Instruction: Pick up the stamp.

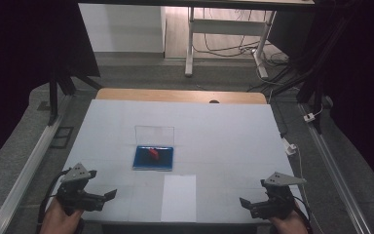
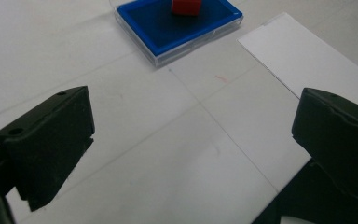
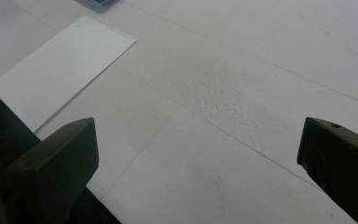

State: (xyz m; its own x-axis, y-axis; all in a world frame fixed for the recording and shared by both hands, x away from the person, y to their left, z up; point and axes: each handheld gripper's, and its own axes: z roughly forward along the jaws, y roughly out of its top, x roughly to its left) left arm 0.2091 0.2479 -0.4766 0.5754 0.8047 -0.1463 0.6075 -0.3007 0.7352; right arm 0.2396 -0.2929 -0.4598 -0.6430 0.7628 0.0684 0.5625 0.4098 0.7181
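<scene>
The blue tray [image 1: 153,158] lies near the middle of the white surface [image 1: 224,141], well apart from both claws and farther from the person than either; a small red block [image 1: 154,153] sits inside it, and a clear lid [image 1: 154,135] stands upright along its far edge. A white sheet of paper [image 1: 178,197] lies flat between the tray and the near edge of the surface, roughly midway between the two claws.

The left claw [image 1: 106,197] hovers at the near left corner of the surface, its jaws spread wide with nothing between them; in the left gripper view the tray [image 2: 179,28] with the block [image 2: 186,6] lies ahead and above the gap, and the paper [image 2: 307,60] lies off to the right. The right claw [image 1: 247,204] hovers at the near right corner, its jaws likewise spread wide and holding nothing; in the right gripper view the paper [image 3: 60,74] lies ahead to the left, and a corner of the tray [image 3: 98,3] peeks in at the top edge.

Both hands come in from the bottom of the high view, each wrapped round its handle, the two claws angled inward toward one another; a grey three-cornered plate tops each.

Count: two claws, one tray, one red block, one lid, one sheet of paper.
</scene>
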